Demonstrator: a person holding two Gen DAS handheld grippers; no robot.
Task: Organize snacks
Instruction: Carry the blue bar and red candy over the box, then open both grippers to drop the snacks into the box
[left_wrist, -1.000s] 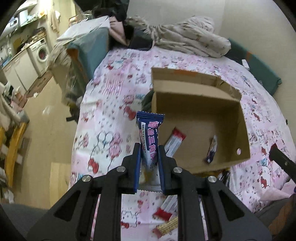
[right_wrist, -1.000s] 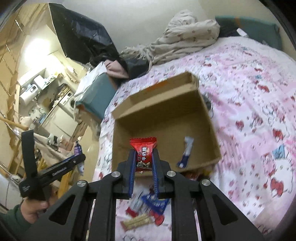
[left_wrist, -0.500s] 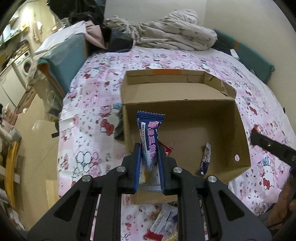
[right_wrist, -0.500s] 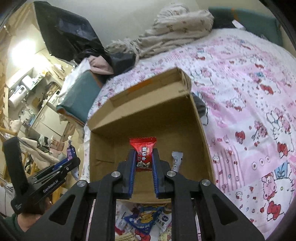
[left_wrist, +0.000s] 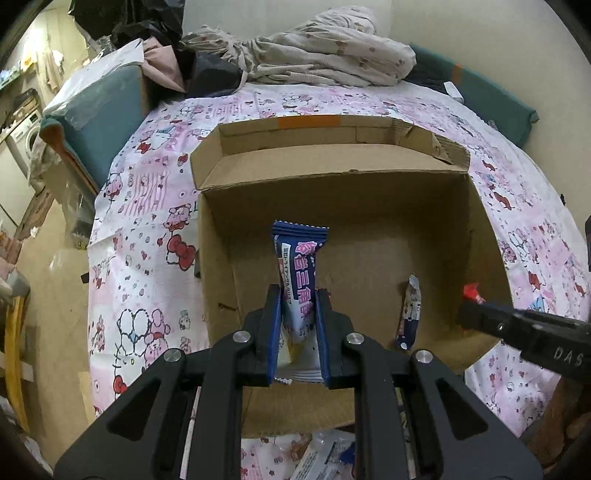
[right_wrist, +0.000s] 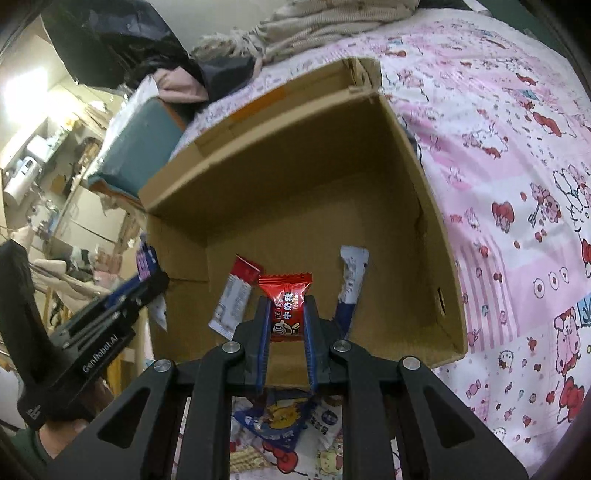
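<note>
Bed: pink cartoon sheet (left_wrist: 147, 236) under one open cardboard box (left_wrist: 484, 225).
Left gripper (left_wrist: 297, 325): I clamp one blue snack (left_wrist: 300, 273), box centre.
Right gripper (right_wrist: 285, 325): I clamp one red candy (right_wrist: 286, 301).
Box floor: two packets, at 10 (right_wrist: 236, 302) and 2 o'clock (right_wrist: 351, 277) of candy.

We are in a lived-in home bedroom. A bed (left_wrist: 155, 206) wears a pink cartoon-print sheet, with a crumpled floral duvet (left_wrist: 325, 55) heaped at its far end beside a pile of dark clothes (left_wrist: 207, 70). Past the bed's left side, beyond a teal cushion (left_wrist: 99, 122), a white washing machine (left_wrist: 27, 138) stands on a tan floor (left_wrist: 48, 288).
</note>
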